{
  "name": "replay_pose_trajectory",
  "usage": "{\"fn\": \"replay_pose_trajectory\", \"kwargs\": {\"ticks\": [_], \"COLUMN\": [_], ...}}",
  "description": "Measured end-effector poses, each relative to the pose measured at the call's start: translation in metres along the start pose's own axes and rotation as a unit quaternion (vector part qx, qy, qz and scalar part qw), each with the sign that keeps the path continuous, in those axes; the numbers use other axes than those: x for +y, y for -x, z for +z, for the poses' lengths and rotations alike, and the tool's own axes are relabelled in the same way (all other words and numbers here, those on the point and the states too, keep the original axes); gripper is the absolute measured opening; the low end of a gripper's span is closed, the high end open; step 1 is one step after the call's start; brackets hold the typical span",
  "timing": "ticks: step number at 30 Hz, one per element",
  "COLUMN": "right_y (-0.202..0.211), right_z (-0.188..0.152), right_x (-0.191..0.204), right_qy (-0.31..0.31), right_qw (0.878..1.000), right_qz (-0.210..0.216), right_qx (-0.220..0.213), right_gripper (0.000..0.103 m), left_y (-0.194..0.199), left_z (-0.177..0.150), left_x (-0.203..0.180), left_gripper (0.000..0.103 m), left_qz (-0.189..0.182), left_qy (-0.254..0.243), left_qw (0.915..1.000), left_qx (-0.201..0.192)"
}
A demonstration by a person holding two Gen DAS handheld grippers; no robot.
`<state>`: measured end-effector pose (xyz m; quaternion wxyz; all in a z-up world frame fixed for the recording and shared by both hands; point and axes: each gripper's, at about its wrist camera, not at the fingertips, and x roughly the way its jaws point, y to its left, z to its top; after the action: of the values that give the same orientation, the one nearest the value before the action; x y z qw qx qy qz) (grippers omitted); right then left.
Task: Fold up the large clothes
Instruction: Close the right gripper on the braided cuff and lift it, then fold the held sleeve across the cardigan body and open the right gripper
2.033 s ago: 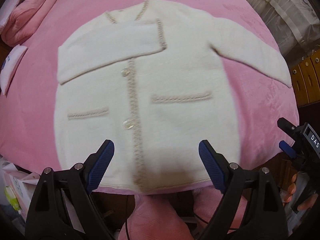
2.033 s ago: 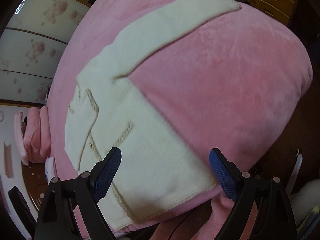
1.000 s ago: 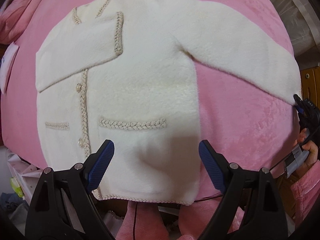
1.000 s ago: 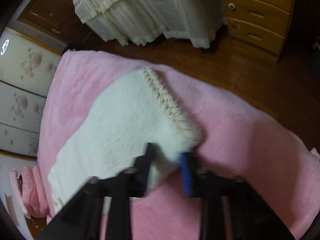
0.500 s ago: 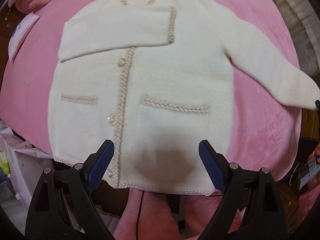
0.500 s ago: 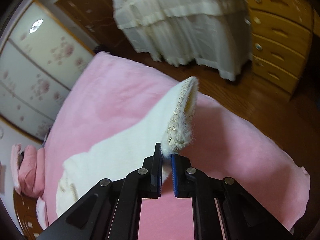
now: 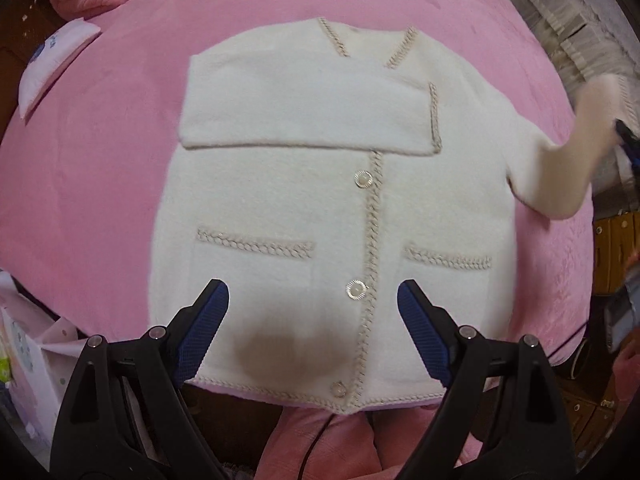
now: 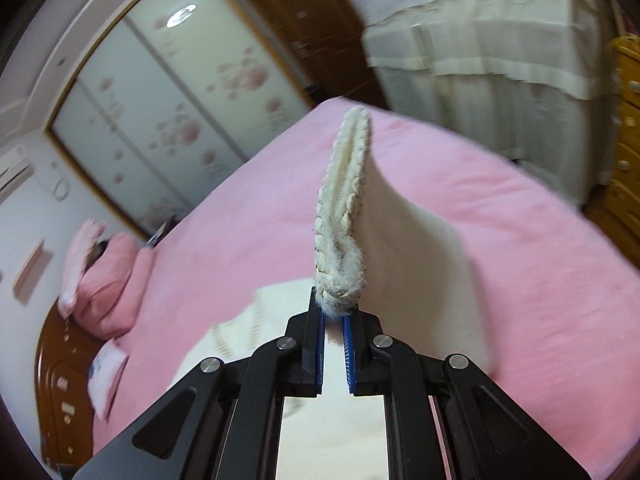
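A cream cardigan point(image 7: 304, 208) with braided beige trim lies front up on the pink bed point(image 7: 88, 184). One sleeve point(image 7: 304, 120) is folded flat across its chest. My left gripper point(image 7: 312, 320) is open and empty above the hem. My right gripper point(image 8: 333, 322) is shut on the cuff point(image 8: 344, 216) of the other sleeve and holds it raised off the bed. In the left wrist view that raised sleeve point(image 7: 568, 168) shows at the right edge, with the right gripper point(image 7: 626, 136) partly in view there.
Pink pillows point(image 8: 104, 272) and a wooden headboard point(image 8: 52, 364) stand at the bed's far end. A white packet point(image 7: 52, 64) lies on the bed. A wooden dresser point(image 8: 624, 160) and a cream cloth-draped piece point(image 8: 480, 52) stand beside the bed. Sliding floral doors point(image 8: 168, 112) are behind.
My right gripper closed on the sleeve cuff and has lifted it off the bed, higher than half a second ago. My left gripper has shifted over the cardigan's hem, still open.
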<state>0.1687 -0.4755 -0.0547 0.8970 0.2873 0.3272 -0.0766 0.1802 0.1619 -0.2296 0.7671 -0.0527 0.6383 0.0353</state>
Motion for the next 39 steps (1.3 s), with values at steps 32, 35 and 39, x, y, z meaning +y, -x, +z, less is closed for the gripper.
{"fn": "replay_pose_trajectory", "kwargs": {"ticks": [32, 35, 39], "right_y": [-0.162, -0.157, -0.148], "right_z": [-0.144, -0.146, -0.146], "right_x": [0.057, 0.033, 0.010], "right_qy": [0.147, 0.176, 0.211], "right_qw": [0.961, 0.957, 0.948], "right_qz": [-0.073, -0.099, -0.112], "right_qx": [0.224, 0.209, 0.209], "right_gripper": [0.071, 0.071, 0.071], "left_y": [-0.099, -0.134, -0.181], "left_z": [0.108, 0.130, 0.146], "left_x": [-0.046, -0.069, -0.086], "left_gripper": [0.078, 0.075, 0.054], "left_qz": [-0.189, -0.202, -0.235], "left_qy": [-0.025, -0.017, 0.005], "left_qw": [0.9816, 0.9792, 0.9707], "left_qx": [-0.004, 0.012, 0.049]}}
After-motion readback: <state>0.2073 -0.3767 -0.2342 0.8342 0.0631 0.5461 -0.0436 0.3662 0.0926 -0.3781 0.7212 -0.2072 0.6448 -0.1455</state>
